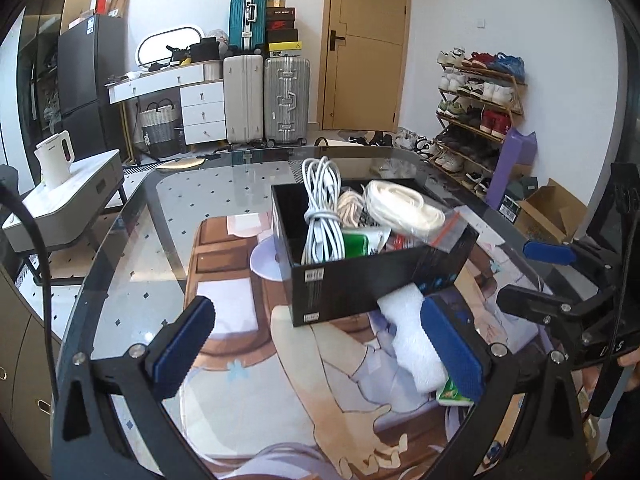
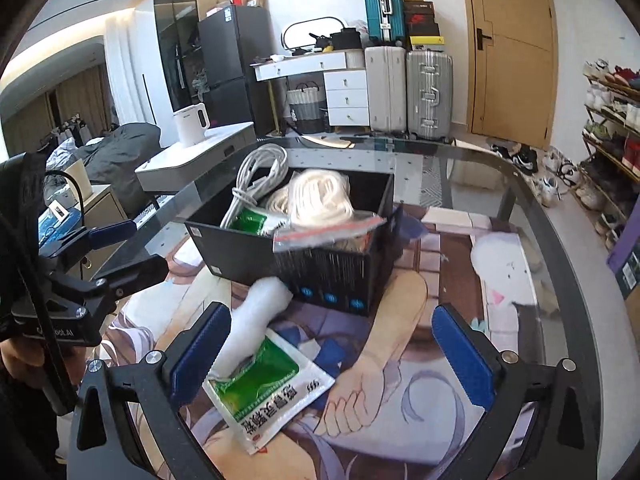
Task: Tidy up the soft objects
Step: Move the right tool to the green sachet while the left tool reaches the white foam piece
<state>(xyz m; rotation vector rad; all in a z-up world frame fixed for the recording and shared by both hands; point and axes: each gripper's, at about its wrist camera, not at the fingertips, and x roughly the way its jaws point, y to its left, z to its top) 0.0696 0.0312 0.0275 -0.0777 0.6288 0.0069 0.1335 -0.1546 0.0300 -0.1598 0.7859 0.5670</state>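
Packet (image 2: 264,388) and foam roll (image 2: 256,316) lie loose on the table (image 2: 560,264), just short of the box (image 2: 288,256).
The box already holds cable (image 2: 256,184), rope (image 2: 320,196) and a bag, so these two look like the leftovers. Both grippers, left (image 1: 320,356) and right (image 2: 332,360), hang over them, jaws spread wide and empty; the left's inner pad sits right beside the roll.

- White walls, tan door (image 1: 366,44) shut
- Suitcases (image 1: 266,100) stacked beside white drawer desk (image 1: 192,96)
- Shoe rack (image 1: 478,108) along right wall
- Black fridge (image 2: 232,56), kettle (image 1: 54,158) on side table
- Glass worktop (image 1: 132,240), tiled floor beneath
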